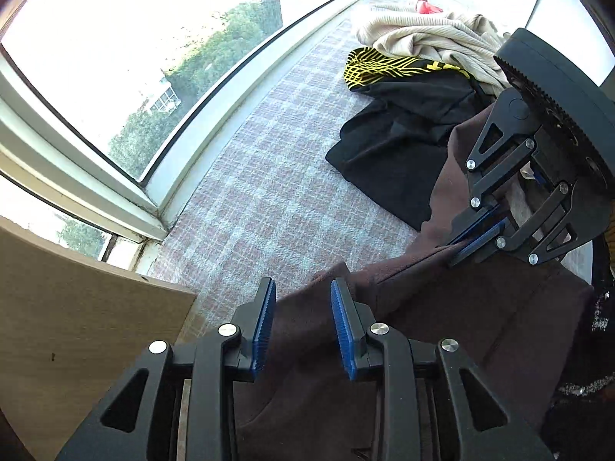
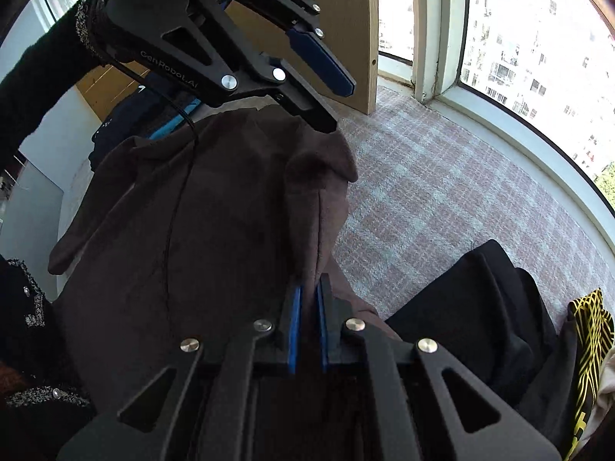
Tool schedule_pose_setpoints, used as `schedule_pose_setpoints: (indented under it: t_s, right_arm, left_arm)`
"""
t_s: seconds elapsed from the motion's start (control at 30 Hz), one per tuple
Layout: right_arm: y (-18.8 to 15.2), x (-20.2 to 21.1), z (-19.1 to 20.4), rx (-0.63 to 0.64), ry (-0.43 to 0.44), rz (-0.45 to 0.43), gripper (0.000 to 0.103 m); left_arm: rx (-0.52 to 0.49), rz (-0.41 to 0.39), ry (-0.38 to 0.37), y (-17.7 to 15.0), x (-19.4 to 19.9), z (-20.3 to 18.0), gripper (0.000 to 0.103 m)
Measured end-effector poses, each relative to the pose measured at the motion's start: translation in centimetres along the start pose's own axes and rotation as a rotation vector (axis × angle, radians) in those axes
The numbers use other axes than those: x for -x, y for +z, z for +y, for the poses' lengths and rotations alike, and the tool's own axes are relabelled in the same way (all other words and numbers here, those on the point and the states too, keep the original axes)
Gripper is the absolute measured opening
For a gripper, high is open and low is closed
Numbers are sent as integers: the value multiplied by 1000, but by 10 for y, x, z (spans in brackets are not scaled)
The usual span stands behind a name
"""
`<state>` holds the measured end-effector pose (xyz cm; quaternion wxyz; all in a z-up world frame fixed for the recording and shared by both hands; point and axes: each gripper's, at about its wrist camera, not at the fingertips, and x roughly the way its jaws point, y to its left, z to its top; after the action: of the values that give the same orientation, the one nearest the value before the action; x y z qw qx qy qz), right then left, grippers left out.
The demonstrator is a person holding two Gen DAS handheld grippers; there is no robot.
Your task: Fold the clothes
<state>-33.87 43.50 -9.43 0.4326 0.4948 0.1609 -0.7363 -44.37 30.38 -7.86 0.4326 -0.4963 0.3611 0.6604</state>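
A dark brown garment [image 1: 442, 307] hangs lifted above the plaid cloth surface [image 1: 261, 176]. My left gripper [image 1: 303, 288] is open, its blue pads [image 1: 265, 319] on either side of the garment's top corner, not clamping it. My right gripper [image 2: 309, 288] is shut on a fold of the brown garment [image 2: 215, 223]. It also shows in the left wrist view [image 1: 480, 238], pinching the fabric edge. The left gripper shows open in the right wrist view [image 2: 342, 107], just above the garment's upper corner.
A black garment [image 1: 399, 146], a black-and-yellow patterned one [image 1: 384, 67] and a beige knit one [image 1: 430, 34] lie piled at the far end of the surface. A wooden panel [image 1: 77, 338] stands at the left. Window frames [image 1: 127, 180] border the surface.
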Motion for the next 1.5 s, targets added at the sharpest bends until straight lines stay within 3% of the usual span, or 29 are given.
schedule_pose_setpoints:
  t_s: [0.27,0.3,0.37,0.43,0.53,0.7,0.8,0.87,0.93,1.03,1.07,1.17,1.27,1.4,1.5]
  right_arm:
    - [-2,-9,2,14,4,11,8]
    - [-2,-9,2,16,-1,12,8]
    - [-1,-9,2,20,-5,11,8]
    - [0,-8,3,23,-13,9,8]
    - [0,-9,-1,21,-56,16,8]
    - [1,-1,-19,-39,-130,-4,8]
    - [7,5,-31,-75,-162,-18,8]
    - [12,6,-37,-69,-222,-15,8]
    - [18,-1,-54,-87,-312,22,8]
    - [20,-31,-94,-235,-284,142,11]
    - [18,-37,-97,-240,-289,163,12]
    - [13,-31,-99,-272,-271,134,22]
    - [3,-2,-110,-372,-201,60,23]
    - [-13,38,-90,-361,-244,14,24]
    - [-39,41,-58,-306,-252,58,26]
  left_arm:
    - [-129,143,-46,12,-19,-29,30]
    - [-130,155,-48,12,-21,-30,28]
    - [-123,182,-48,10,-27,-31,11]
    - [-105,199,-42,9,-33,-28,5]
    - [-84,180,-5,4,-31,-24,3]
    - [71,113,44,-7,-14,12,3]
    - [143,71,35,-10,-7,28,3]
    - [183,54,50,-12,-6,33,3]
    - [263,14,84,-8,-1,46,6]
    - [301,-41,228,-6,18,57,4]
    - [301,-62,237,-10,26,58,5]
    - [288,-87,224,-41,43,52,11]
    - [316,-25,236,-93,37,52,12]
    - [508,61,226,-192,33,61,12]
    - [670,93,264,-272,49,46,12]
